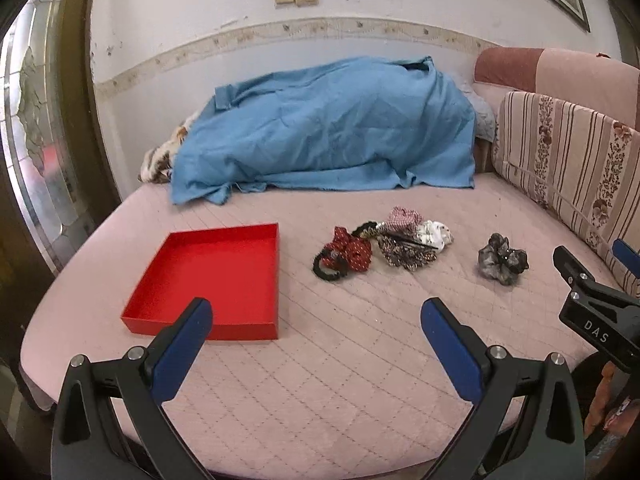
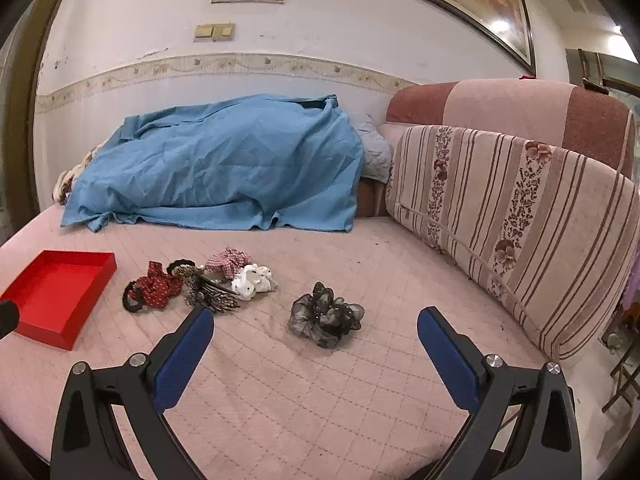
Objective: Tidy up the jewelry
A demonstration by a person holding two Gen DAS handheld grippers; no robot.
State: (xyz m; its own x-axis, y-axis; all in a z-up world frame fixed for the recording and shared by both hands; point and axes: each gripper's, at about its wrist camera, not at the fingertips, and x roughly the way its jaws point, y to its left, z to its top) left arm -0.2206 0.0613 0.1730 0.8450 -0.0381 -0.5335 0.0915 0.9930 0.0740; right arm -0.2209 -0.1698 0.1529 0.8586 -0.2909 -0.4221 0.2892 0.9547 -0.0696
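Observation:
An empty red tray [image 1: 224, 268] lies on the pink quilted bed, also in the right wrist view [image 2: 56, 292]. Right of it is a pile of hair accessories: a red dotted scrunchie with a black band [image 1: 348, 256] [image 2: 154, 286], a leopard-print one [image 1: 400, 250] [image 2: 212, 296], a checked one [image 1: 404, 216] [image 2: 228, 260] and a white one [image 1: 434, 232] [image 2: 254, 278]. A grey-black scrunchie [image 1: 502, 258] [image 2: 326, 314] lies apart to the right. My left gripper [image 1: 316, 320] is open and empty, above the bed near the tray's front. My right gripper [image 2: 316, 330] [image 1: 596, 276] is open and empty, just short of the grey scrunchie.
A blue blanket [image 1: 328, 128] covers a heap at the back of the bed [image 1: 340, 360] by the wall. A striped floral cushion [image 2: 512, 216] and sofa back stand along the right side. A door frame [image 1: 24, 160] is at the left.

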